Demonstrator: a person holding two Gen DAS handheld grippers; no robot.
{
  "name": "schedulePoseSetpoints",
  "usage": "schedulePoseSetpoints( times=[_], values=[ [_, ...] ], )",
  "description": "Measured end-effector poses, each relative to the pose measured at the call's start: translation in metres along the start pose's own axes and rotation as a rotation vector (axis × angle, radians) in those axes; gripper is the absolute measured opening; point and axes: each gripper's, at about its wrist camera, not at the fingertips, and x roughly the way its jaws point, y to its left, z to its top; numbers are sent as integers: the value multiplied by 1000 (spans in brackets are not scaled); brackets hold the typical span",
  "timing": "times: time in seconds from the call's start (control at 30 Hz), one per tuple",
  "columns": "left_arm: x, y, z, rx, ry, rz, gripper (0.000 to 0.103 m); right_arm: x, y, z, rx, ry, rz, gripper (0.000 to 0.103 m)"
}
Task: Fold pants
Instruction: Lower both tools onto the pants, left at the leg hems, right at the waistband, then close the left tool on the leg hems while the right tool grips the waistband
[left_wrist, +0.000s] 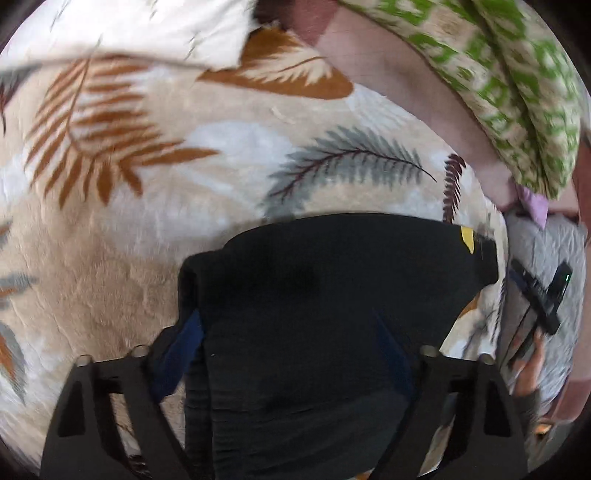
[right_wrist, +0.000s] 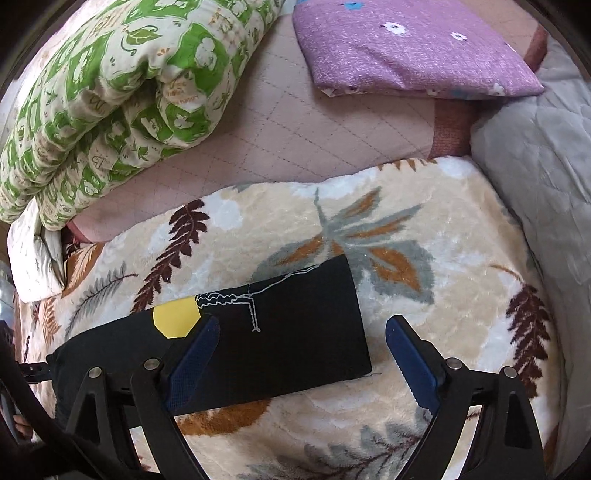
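The black pants lie folded into a narrow band on the leaf-print blanket, with a yellow patch and white line art on top. In the left wrist view the pants fill the space between the fingers of my left gripper, which stands wide open around the fabric. My right gripper is open just above the pants' right end, its left finger over the cloth and its right finger over bare blanket. The right gripper also shows at the edge of the left wrist view.
A green-and-cream quilt lies rolled at the back left. A folded purple floral cloth lies at the back right on a pink quilted sheet. A grey quilted cover lies along the right. A white pillow lies beyond the blanket.
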Motion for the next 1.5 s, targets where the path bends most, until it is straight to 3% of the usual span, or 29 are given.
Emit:
schedulePoseSetpoints(
  times=[0.07,0.13,0.3,0.5,0.6,0.67,0.8,0.87,0.93,0.97,1.07,1.2,1.33,1.4,1.43,1.47,1.5],
  values=[
    [-3,1,2,-15,-10,-33,59,2,-2,2,-3,2,-1,93],
    [-3,3,4,-20,7,-62,52,4,-5,5,-7,6,16,93],
    [2,3,4,-6,7,-25,52,17,-16,17,-10,65,112,93],
    [-12,10,1,-4,-22,-35,53,39,-15,32,-68,136,128,91],
    [-27,11,1,65,-83,28,53,57,-12,31,-106,173,99,89],
    [-27,13,5,93,-96,48,60,68,-13,29,-101,199,126,71],
    [-11,20,18,137,-70,133,61,75,-13,28,-94,174,146,75],
    [-7,24,20,136,-66,87,61,76,-14,29,-84,176,155,75],
    [1,26,20,103,-17,-35,61,77,-14,31,-87,179,161,75],
    [5,23,20,105,0,-61,61,77,-14,32,-90,179,164,75],
    [8,14,22,138,-41,11,61,79,-14,34,-94,180,171,75],
    [6,23,32,61,-67,-51,61,78,-20,40,-113,195,205,72],
    [10,21,33,63,-45,-47,61,80,-31,48,-94,224,256,68],
    [11,13,32,84,-49,-21,60,82,-29,51,-125,240,242,59],
    [10,12,28,91,-53,-6,59,84,-27,51,-152,247,229,46],
    [11,9,27,99,-56,11,48,85,-26,51,-177,254,226,24],
    [12,6,26,106,-58,36,39,85,-25,50,-178,259,249,18]
  ],
)
